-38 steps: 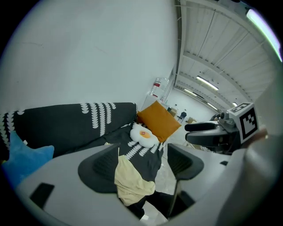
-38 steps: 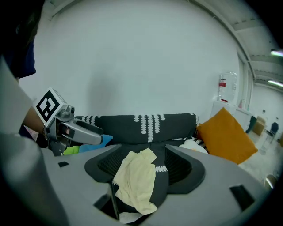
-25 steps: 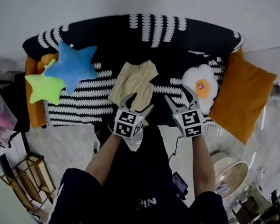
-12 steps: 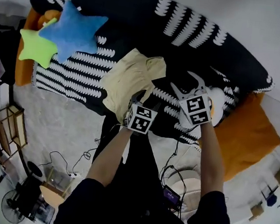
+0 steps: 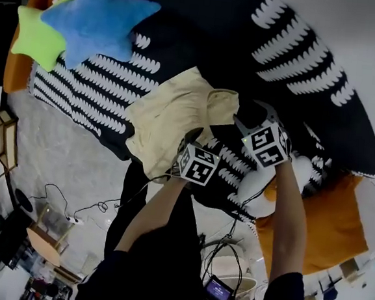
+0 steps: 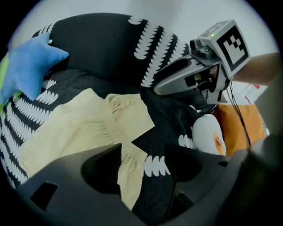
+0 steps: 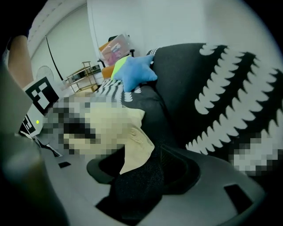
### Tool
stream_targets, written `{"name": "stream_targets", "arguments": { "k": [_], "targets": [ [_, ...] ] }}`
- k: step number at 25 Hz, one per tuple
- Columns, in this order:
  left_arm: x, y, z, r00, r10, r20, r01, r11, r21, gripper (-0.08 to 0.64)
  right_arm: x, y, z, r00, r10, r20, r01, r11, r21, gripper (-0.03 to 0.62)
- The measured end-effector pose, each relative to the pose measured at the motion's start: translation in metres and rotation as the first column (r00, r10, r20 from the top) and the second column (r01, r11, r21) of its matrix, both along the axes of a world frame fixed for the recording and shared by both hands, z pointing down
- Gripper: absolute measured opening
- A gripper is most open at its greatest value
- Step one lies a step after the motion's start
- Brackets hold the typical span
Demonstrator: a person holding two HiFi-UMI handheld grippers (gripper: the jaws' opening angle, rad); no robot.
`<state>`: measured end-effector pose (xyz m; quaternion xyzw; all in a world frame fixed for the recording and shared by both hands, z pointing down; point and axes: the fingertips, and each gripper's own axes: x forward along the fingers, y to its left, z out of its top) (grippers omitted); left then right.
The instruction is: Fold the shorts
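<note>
The fold is only at the grasping step. The pale yellow shorts [image 5: 174, 119] lie spread on the black-and-white sofa [image 5: 299, 71]. The left gripper [image 5: 193, 139] holds its fingers apart around a near corner of the cloth. The right gripper [image 5: 249, 114] is closing its fingers around the other corner, not yet pinching. Next, both must clamp fabric only, then lift.
</note>
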<state>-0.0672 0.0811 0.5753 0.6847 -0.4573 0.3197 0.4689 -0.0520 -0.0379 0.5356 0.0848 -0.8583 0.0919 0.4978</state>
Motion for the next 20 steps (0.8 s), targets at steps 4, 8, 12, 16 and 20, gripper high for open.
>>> {"name": "stream_targets", "arguments": {
  "k": [4, 8, 12, 16, 20],
  "targets": [
    [0.006, 0.000, 0.030, 0.996, 0.026, 0.090, -0.023, 0.999, -0.034, 0.272, -0.002, -0.014, 0.030, 0.996, -0.075, -0.045, 0.073, 0.996, -0.041, 0.224],
    [0.001, -0.005, 0.033, 0.985, 0.025, 0.169, -0.027, 1.000, 0.009, 0.191, -0.006, -0.024, 0.052, 0.980, -0.166, -0.107, 0.160, 0.985, -0.059, 0.216],
    [0.001, -0.006, 0.027, 0.992, -0.045, 0.118, 0.043, 0.999, 0.022, 0.096, -0.007, -0.029, 0.069, 0.975, -0.175, -0.139, 0.163, 0.983, -0.089, 0.133],
    [-0.005, -0.007, 0.008, 0.998, -0.068, 0.018, 0.066, 0.996, 0.065, 0.046, -0.008, -0.024, 0.061, 0.960, -0.240, -0.141, 0.230, 0.969, -0.084, 0.082],
    [-0.015, 0.010, -0.024, 0.988, -0.074, -0.139, 0.088, 0.991, 0.100, 0.041, -0.012, -0.010, 0.034, 0.896, -0.421, -0.144, 0.422, 0.906, -0.026, 0.077]
  ]
}}
